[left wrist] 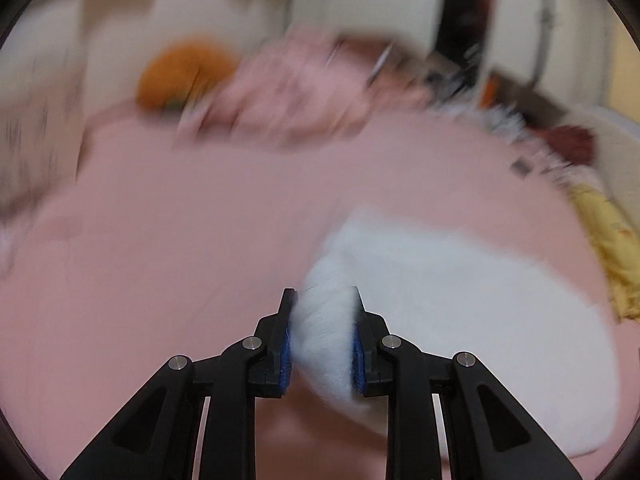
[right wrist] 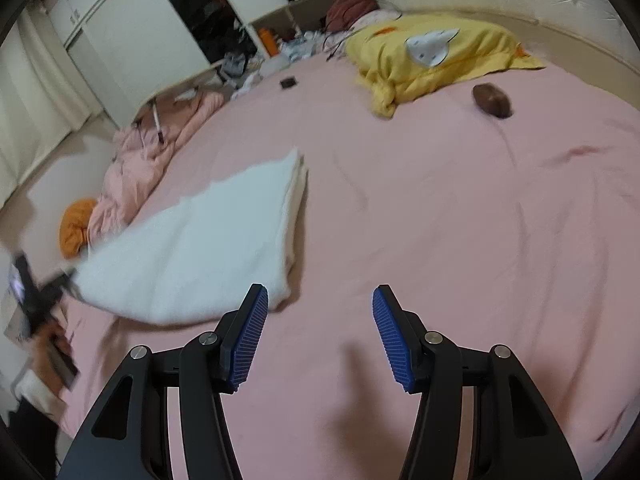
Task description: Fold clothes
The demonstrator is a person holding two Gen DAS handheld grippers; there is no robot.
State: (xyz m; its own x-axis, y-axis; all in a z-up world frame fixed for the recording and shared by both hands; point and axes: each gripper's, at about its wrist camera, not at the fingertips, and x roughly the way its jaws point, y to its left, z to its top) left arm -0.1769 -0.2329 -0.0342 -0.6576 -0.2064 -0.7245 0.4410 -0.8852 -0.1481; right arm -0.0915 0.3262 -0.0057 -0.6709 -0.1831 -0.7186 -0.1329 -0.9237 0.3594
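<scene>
Left gripper (left wrist: 324,292) clamped down on a bunched edge of the white towel (left wrist: 460,320), fluffy fabric squeezed right between the blue pads (left wrist: 285,354). Rest of the towel trailing off ahead and to the right across the pink bed sheet (left wrist: 180,248). Right gripper (right wrist: 320,294) spread open with nothing inside, hanging over bare sheet, towel just off its left finger. Yellow blanket (right wrist: 432,60) way up ahead. Left view pretty blurry.
</scene>
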